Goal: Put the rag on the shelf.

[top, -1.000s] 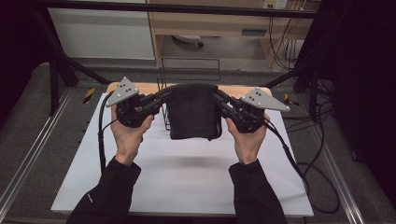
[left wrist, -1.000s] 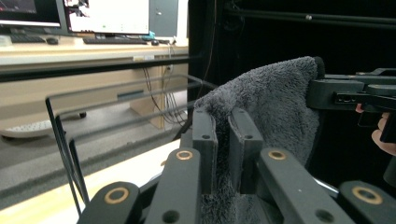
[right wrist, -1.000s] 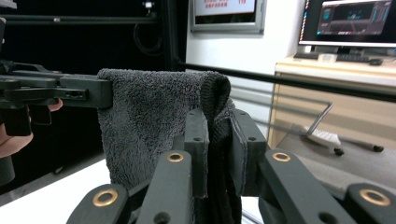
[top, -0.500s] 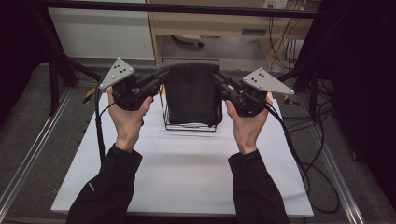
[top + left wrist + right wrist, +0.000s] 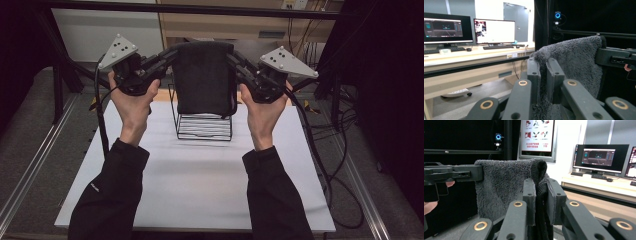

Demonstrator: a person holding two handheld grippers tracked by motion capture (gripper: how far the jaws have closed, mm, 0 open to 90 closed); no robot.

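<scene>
While both hands hold it aloft, the dark grey fluffy folded towel (image 5: 205, 75) hangs over the far half of the tabletop, above the black wire rack (image 5: 204, 125) near the far edge and apart from it. The left gripper (image 5: 167, 56) has its jaws clamped on the towel's upper left corner, pile bulging between the pads; the right gripper (image 5: 235, 59) pinches the upper right corner just as firmly. To do this well, I'd say both hands should stay level and evenly spread, so the top edge runs taut and the cloth hangs square over the rack's wires; any sag or tilt could let it drape crooked. Underneath, a white board (image 5: 200, 190) carries the rack on a grey surface. Beyond, monitors (image 5: 470, 28) and a keyboard (image 5: 497, 46) sit on a pale desk.
</scene>
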